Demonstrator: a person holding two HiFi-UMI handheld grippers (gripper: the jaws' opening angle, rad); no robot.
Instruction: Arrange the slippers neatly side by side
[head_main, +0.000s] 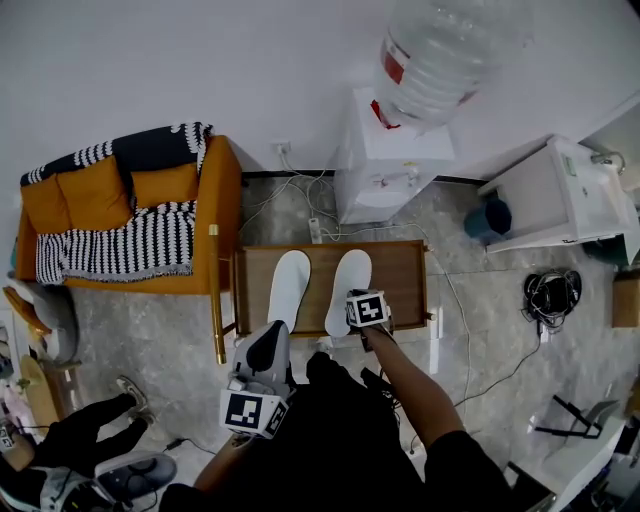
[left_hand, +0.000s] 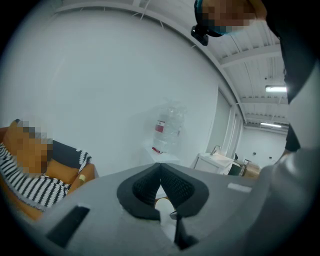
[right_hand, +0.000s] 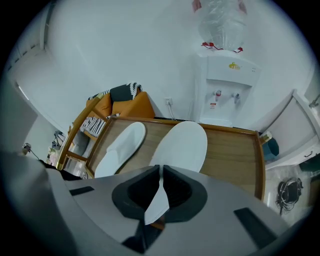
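Two white slippers lie toe-away on a low wooden table (head_main: 402, 277). The left slipper (head_main: 288, 290) (right_hand: 122, 146) angles slightly toward the right slipper (head_main: 349, 280) (right_hand: 184, 142). My right gripper (head_main: 343, 325) (right_hand: 160, 175) points steeply down at the table's near edge and is shut on the right slipper's heel edge, a thin white flap pinched between the pads. My left gripper (head_main: 270, 338) (left_hand: 160, 169) hovers in front of the table near the left slipper's heel, about level. Its jaws meet with nothing between them.
A water dispenser (head_main: 392, 165) (right_hand: 225, 82) stands against the wall behind the table. An orange sofa (head_main: 120, 205) with striped throws sits to the left, and a white sink cabinet (head_main: 560, 200) to the right. Cables (head_main: 552, 295) lie on the floor at right.
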